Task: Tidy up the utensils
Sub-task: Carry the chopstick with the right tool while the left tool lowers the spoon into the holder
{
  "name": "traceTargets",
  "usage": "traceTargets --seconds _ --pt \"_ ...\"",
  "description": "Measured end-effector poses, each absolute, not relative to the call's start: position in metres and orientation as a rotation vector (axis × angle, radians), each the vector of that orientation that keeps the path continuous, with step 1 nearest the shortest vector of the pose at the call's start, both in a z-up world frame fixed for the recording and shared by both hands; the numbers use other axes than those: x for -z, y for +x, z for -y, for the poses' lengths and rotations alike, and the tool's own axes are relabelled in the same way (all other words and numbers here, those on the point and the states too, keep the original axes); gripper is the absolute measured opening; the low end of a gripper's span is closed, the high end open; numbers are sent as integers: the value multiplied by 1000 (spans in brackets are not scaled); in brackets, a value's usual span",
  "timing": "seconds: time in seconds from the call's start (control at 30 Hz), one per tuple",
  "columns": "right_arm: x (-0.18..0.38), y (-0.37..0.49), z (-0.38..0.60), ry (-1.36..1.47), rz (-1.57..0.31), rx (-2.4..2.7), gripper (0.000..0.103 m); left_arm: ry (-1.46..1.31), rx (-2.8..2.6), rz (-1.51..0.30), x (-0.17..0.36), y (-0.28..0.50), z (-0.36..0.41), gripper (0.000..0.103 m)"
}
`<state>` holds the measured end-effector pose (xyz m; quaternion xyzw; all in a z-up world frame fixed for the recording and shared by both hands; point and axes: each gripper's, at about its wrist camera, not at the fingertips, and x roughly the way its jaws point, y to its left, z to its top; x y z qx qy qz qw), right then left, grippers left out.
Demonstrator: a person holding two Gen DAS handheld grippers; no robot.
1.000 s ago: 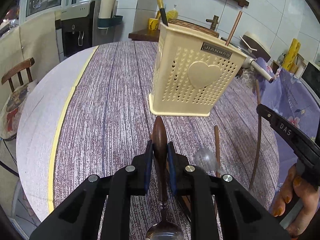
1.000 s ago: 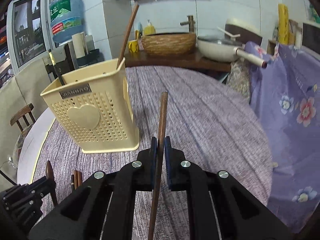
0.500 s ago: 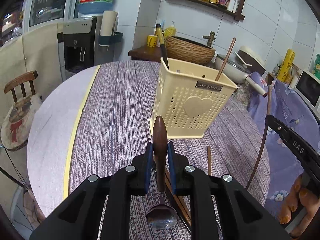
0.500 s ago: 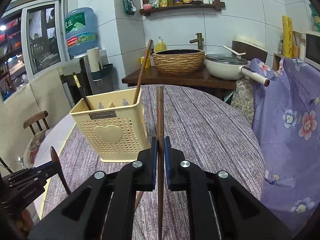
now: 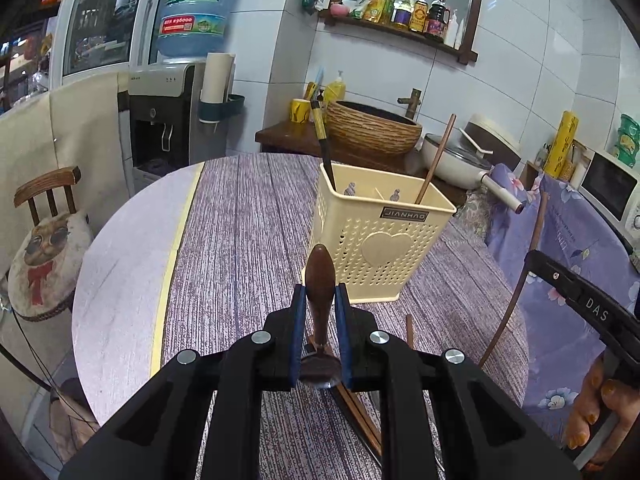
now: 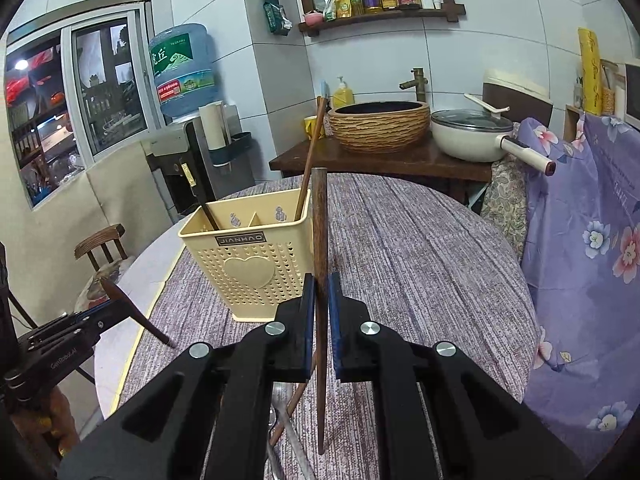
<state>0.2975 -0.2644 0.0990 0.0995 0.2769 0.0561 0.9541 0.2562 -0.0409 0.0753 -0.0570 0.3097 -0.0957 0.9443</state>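
Observation:
A cream perforated utensil holder (image 5: pixel 380 240) (image 6: pixel 252 264) stands on the round table and holds a dark-handled utensil (image 5: pixel 324 144) and a brown chopstick (image 5: pixel 436 160). My left gripper (image 5: pixel 320 308) is shut on a spoon with a dark wooden handle (image 5: pixel 319 280), held upright above the table, short of the holder. My right gripper (image 6: pixel 319 300) is shut on a brown chopstick (image 6: pixel 320 240), held upright beside the holder. The right gripper also shows in the left wrist view (image 5: pixel 580 300), and the left gripper in the right wrist view (image 6: pixel 80 324).
More chopsticks (image 5: pixel 360 412) and a metal utensil (image 6: pixel 288 432) lie on the purple striped tablecloth (image 5: pixel 240 240) below the grippers. A chair (image 5: pixel 44 232) stands at the left. A purple floral cloth (image 6: pixel 592 248) hangs at the right. A woven basin (image 6: pixel 380 124) and pot (image 6: pixel 472 136) sit behind.
Both grippers have risen well above the table with their utensils. The spoon and the chopstick now stand more upright, and the holder looks farther away.

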Motion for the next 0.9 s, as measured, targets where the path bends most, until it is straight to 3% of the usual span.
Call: traceTargets --seconds 0.53,0.9 --pt "-134 300 262 188 -505 -169 8 -104 240 -578 -114 265 46 15" --pt "-233 337 249 186 -330 -202 8 -131 282 -471 -207 303 62 15"
